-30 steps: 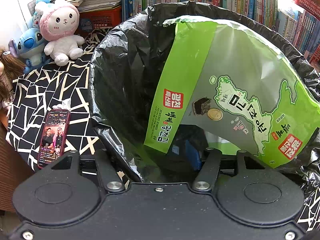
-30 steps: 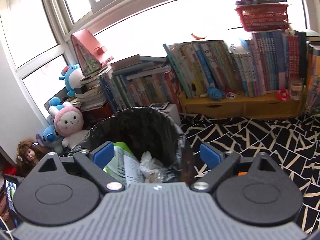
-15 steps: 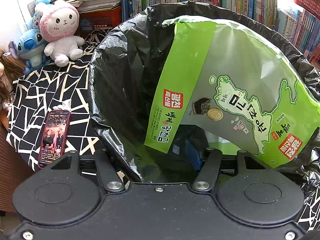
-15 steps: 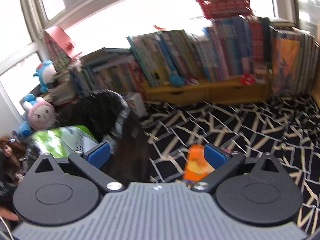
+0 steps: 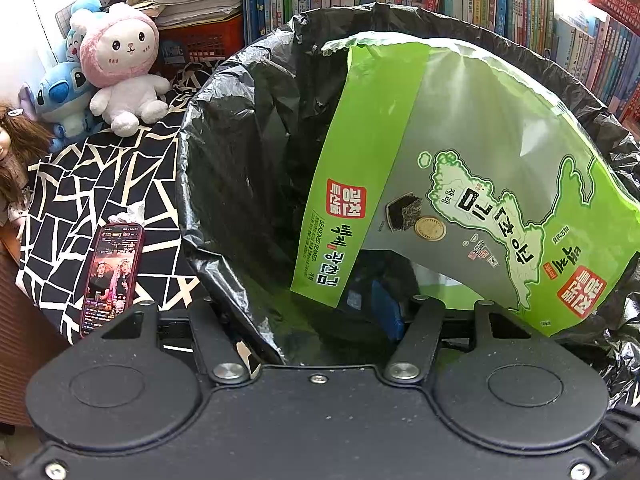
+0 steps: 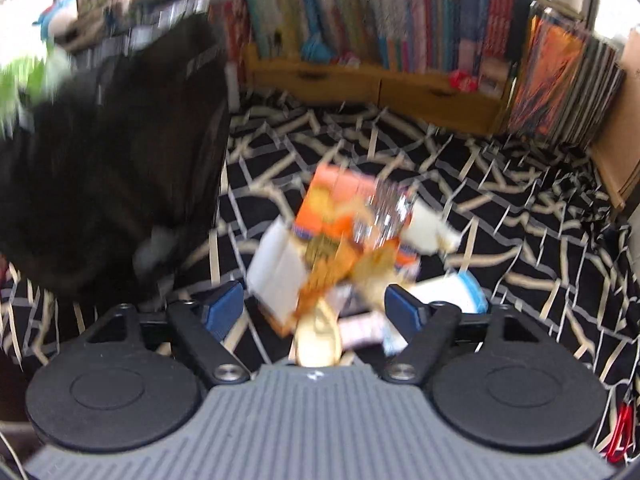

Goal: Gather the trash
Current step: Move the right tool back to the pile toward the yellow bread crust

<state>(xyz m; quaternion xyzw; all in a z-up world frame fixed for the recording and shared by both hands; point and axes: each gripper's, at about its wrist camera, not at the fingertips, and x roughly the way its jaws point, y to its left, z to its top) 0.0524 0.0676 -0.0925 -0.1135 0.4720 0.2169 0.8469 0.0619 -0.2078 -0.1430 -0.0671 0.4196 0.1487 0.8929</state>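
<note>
Bin (image 5: 224,160) with a black bag fills the left view, and the left tool (image 5: 316,320) grips its near rim, one finger inside, one outside. A green wrapper (image 5: 460,168) leans inside it. A phone (image 5: 110,276) lies beside it.

The right view, blurred, shows trash (image 6: 344,236) on the floor beside the bin (image 6: 112,152). The right tool (image 6: 314,308) has just been closing, jaws either side of the pile, not yet pinching.
</note>
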